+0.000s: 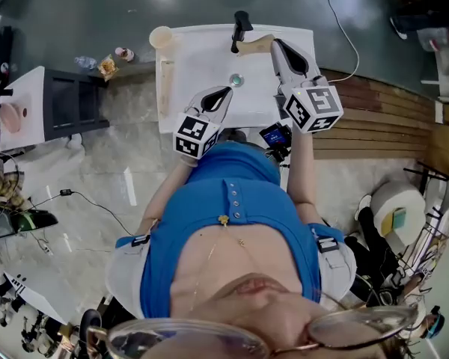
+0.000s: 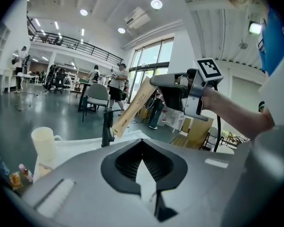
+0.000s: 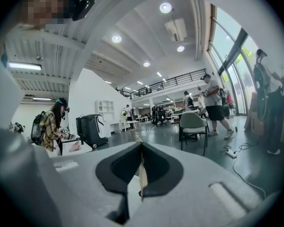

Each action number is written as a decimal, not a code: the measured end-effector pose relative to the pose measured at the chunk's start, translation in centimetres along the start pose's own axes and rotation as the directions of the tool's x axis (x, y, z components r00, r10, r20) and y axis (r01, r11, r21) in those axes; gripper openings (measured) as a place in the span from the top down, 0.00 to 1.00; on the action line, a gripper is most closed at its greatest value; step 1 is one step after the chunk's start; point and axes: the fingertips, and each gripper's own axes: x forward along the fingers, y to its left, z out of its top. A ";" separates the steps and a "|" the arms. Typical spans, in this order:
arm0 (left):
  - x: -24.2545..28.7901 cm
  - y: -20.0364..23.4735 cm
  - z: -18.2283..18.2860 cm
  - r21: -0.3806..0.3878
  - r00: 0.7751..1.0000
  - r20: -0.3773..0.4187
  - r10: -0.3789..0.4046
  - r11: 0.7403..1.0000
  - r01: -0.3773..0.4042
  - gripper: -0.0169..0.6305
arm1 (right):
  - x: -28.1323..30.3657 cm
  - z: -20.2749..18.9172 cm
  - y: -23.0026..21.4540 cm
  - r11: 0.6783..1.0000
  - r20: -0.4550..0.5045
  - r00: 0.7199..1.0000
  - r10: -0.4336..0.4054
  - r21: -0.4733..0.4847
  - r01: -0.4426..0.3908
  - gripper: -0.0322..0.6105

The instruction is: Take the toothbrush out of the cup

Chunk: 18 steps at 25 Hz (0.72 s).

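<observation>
A cream cup (image 1: 162,36) stands at the far left corner of the white basin top (image 1: 202,58); it also shows in the left gripper view (image 2: 43,145). The toothbrush (image 1: 253,45), a long tan stick, is out of the cup and slants above the basin next to the black tap (image 1: 241,27). My right gripper (image 1: 274,45) is shut on its end; in the left gripper view the toothbrush (image 2: 132,105) hangs from the right gripper (image 2: 162,82). In its own view the right gripper (image 3: 141,145) pinches a thin tan strip (image 3: 142,176). My left gripper (image 1: 223,96) (image 2: 142,143) is shut and empty over the basin's near edge.
The drain (image 1: 236,80) sits mid-basin. Small bottles and a snack bag (image 1: 105,62) lie on the floor to the left, by a dark cabinet (image 1: 71,103). Wooden flooring (image 1: 389,118) lies to the right. People and a chair (image 3: 193,124) stand far off.
</observation>
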 end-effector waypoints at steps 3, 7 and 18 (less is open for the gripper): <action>1.2 -1.0 -0.2 0.010 1.000 -0.011 -0.014 1.000 0.014 0.97 | -1.3 -0.1 -1.7 1.000 0.002 1.000 -0.022 0.000 0.022 0.94; 2.4 -2.1 -0.1 0.017 1.000 -0.013 -0.024 1.000 0.024 0.97 | -2.7 -0.7 -4.2 0.997 -0.009 0.997 -0.071 -0.025 0.071 0.94; 5.8 -3.7 0.2 0.017 0.999 -0.022 -0.025 1.000 0.025 0.97 | -4.5 -2.7 -10.1 0.984 -0.056 0.985 -0.161 -0.086 0.156 0.94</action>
